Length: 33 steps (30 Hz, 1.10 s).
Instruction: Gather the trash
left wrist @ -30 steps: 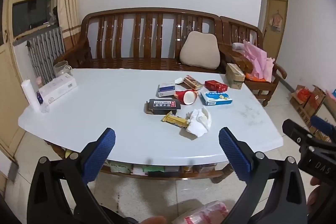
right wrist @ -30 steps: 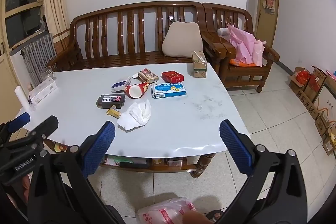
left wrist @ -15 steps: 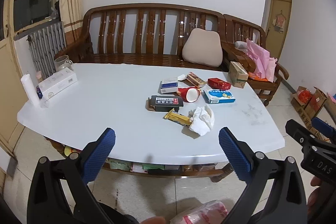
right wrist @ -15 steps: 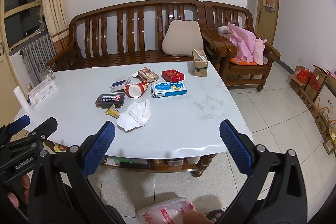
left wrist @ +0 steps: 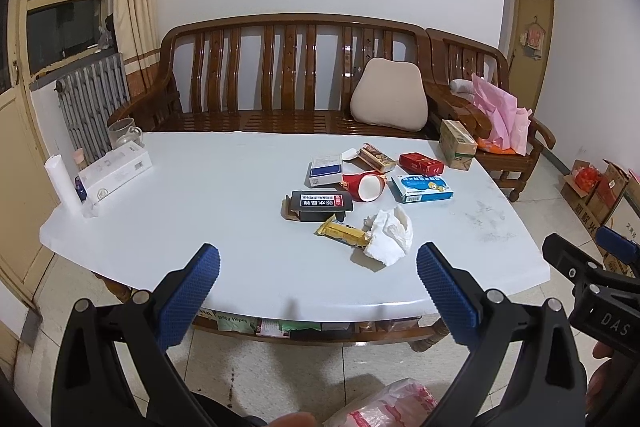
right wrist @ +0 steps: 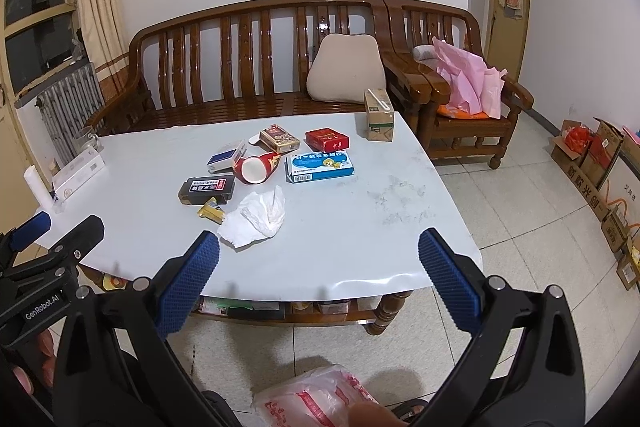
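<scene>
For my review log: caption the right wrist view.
Open right gripper faces a white table with crumpled tissue, boxes.

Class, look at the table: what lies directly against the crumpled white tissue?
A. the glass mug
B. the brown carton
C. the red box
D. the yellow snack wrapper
D: the yellow snack wrapper touches the left edge of the crumpled white tissue; the others lie apart.
</scene>
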{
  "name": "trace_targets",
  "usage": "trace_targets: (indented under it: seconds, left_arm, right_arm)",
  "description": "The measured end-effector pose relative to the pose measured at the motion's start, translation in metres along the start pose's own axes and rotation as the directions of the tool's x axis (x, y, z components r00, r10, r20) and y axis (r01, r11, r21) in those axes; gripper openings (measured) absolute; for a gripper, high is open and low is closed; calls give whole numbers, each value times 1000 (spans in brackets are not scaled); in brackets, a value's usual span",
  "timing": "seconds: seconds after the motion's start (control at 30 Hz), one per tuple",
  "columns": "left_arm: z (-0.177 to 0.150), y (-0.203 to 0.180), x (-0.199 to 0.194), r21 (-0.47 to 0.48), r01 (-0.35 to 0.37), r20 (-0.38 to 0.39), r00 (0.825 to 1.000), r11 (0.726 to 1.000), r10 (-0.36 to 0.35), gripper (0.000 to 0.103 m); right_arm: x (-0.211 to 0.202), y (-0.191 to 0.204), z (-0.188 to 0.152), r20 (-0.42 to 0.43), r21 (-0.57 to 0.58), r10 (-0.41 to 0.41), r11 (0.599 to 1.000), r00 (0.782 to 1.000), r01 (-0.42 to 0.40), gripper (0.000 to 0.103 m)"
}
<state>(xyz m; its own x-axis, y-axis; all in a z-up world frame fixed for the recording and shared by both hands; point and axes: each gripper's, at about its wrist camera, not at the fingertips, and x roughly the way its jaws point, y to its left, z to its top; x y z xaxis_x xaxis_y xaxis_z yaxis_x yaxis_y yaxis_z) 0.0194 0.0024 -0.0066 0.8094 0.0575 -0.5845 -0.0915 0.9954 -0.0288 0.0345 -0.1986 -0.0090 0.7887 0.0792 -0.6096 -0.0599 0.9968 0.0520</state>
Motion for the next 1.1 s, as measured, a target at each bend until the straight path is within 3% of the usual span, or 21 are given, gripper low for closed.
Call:
trace_targets:
  seconds: [1.1]
  left_arm:
    - [-1,3,4,13,-20,-1,1000,1000,21,96]
  right_arm:
    - [5,-7,1,-10,0,-1,1000,1000,1,98]
